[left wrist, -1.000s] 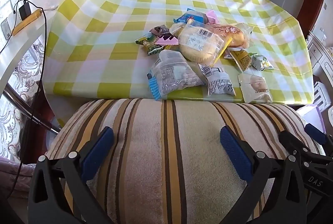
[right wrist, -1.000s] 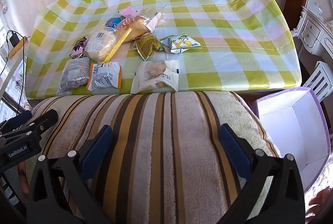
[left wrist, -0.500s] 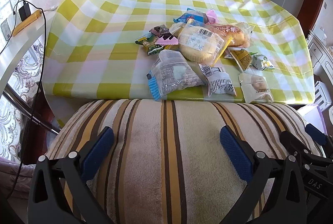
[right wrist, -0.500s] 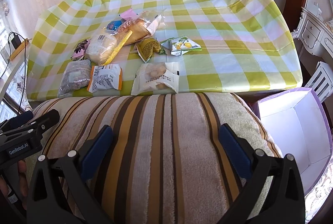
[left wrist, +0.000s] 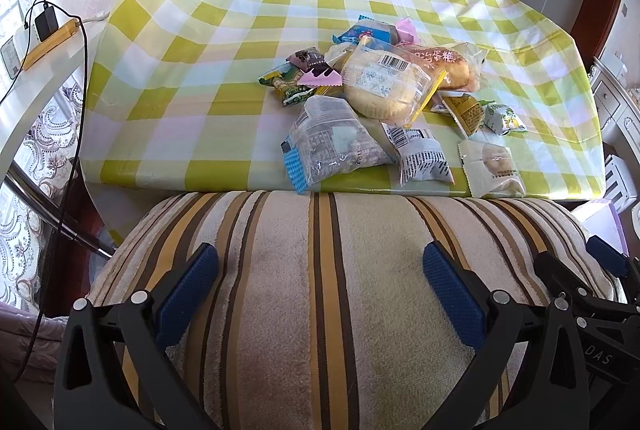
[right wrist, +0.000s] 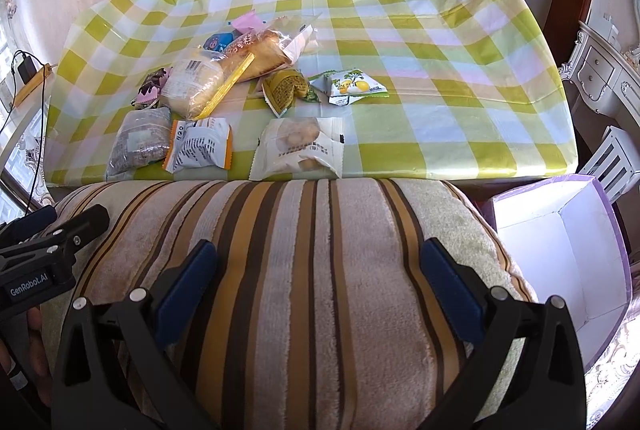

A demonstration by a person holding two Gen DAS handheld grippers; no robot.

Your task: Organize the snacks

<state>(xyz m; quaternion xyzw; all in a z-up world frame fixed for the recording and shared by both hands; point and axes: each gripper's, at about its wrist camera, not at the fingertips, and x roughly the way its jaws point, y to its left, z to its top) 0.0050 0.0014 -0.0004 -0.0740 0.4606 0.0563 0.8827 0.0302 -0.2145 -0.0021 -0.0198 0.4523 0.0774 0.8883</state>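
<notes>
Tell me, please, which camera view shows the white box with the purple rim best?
The right wrist view: the white box shows its open top and bare inside walls, beside the striped cushion. The left wrist view catches only a purple corner at the right edge.

Snack packets (left wrist: 380,98) lie heaped on the yellow-and-white checked tablecloth (left wrist: 192,78), near its front edge. My striped plush cushion (left wrist: 328,290) sits in front of the table. An open white-lined purple cardboard box (right wrist: 560,254) stands right of the cushion, below table level.
</notes>
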